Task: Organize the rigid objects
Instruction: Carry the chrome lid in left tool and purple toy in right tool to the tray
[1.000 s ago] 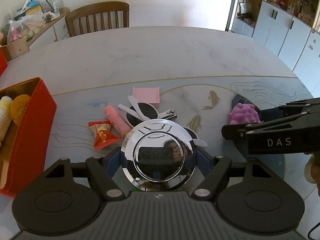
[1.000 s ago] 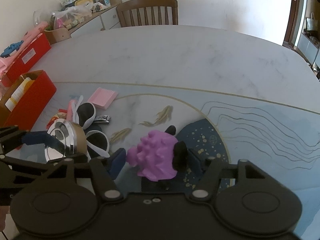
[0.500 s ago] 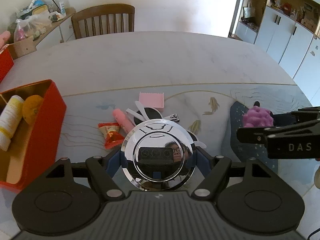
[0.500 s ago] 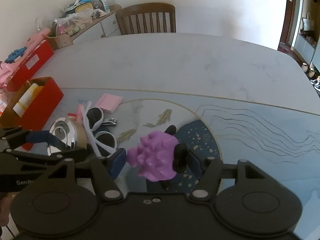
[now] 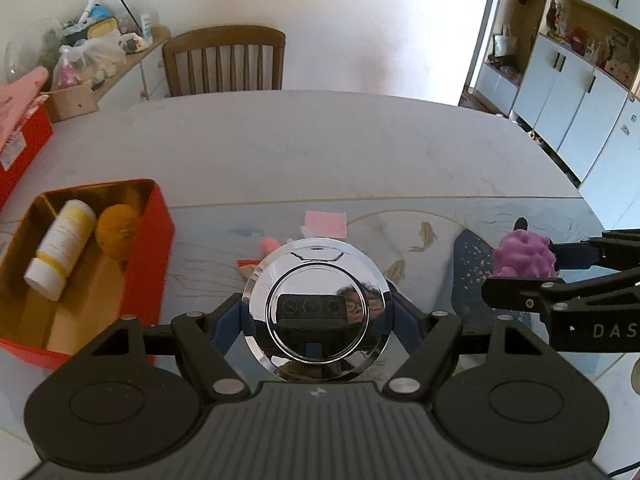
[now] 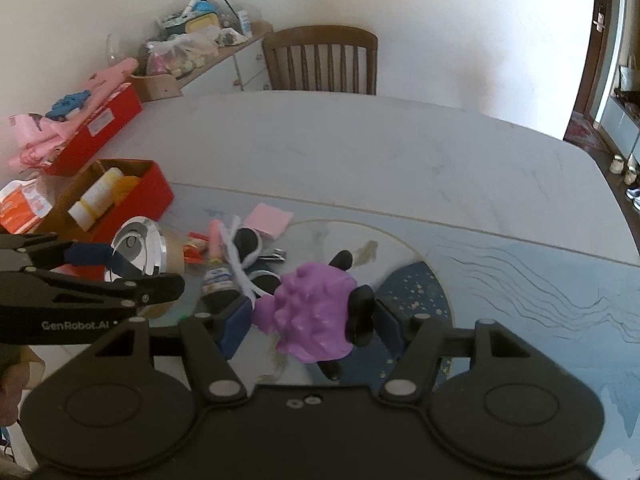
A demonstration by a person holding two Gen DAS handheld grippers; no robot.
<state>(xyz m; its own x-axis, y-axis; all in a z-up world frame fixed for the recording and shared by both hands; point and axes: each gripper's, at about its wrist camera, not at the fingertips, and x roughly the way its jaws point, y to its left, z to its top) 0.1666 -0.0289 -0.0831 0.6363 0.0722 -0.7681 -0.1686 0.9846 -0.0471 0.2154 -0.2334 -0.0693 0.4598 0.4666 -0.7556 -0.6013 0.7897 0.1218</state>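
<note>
- Round mirror-bright chrome lid on a tan cylindrical tin (image 5: pixel 318 310) sits clamped in the left claw (image 5: pixel 318 320), lifted above the marble worktop (image 5: pixel 320 148)
- Knobbly purple toy with black feet (image 6: pixel 314 314) is gripped in the right claw (image 6: pixel 310 320)
- Open red box (image 5: pixel 154 232) on the left holds a white bottle (image 5: pixel 62 248)

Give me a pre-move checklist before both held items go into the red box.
1. Left gripper clamped on the chrome-lidded jar: ok.
2. Right gripper clamped on the purple bumpy toy: ok.
3. Both items lifted off the table: ok.
4. Red box open: ok.
5. Free floor in the box beside the white bottle and orange ball: ok.
6. Room there for both items together: cannot tell.
</note>
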